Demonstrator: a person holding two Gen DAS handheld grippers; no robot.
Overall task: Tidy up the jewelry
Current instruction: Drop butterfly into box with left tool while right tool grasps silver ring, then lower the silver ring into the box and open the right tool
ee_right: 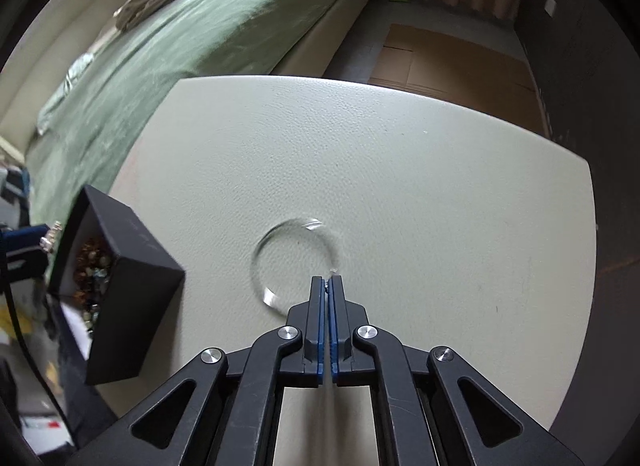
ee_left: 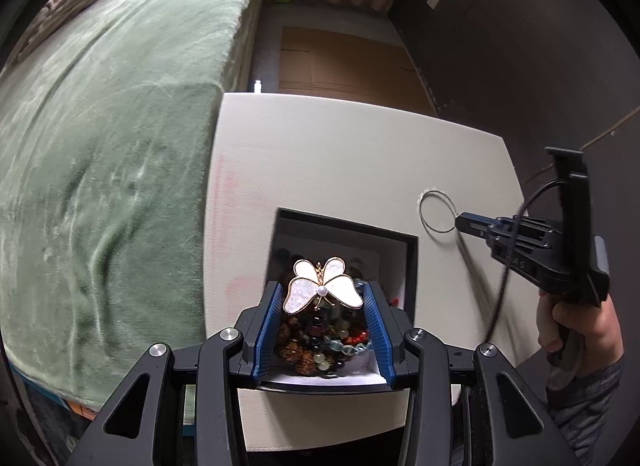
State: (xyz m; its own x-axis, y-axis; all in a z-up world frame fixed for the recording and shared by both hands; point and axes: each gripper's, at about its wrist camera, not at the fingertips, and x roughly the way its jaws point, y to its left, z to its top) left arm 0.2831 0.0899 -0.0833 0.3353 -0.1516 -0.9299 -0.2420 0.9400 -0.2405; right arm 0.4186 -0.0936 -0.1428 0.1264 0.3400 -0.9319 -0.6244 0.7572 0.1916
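Observation:
My left gripper (ee_left: 323, 293) is shut on a white and gold butterfly brooch (ee_left: 322, 286), held just above a black jewelry box (ee_left: 408, 266) full of beaded bracelets (ee_left: 324, 336). My right gripper (ee_right: 329, 281) is shut on the near edge of a thin silver bangle (ee_right: 294, 262) that lies on the cream table (ee_right: 400, 165). The bangle (ee_left: 437, 211) and the right gripper (ee_left: 460, 221) also show in the left wrist view, to the right of the box. The box (ee_right: 120, 286) sits at the table's left edge in the right wrist view.
A bed with a green blanket (ee_left: 100, 125) runs along the table's left side. Flattened cardboard (ee_left: 344, 61) lies on the floor beyond the table. A dark wall (ee_left: 520, 45) stands to the right.

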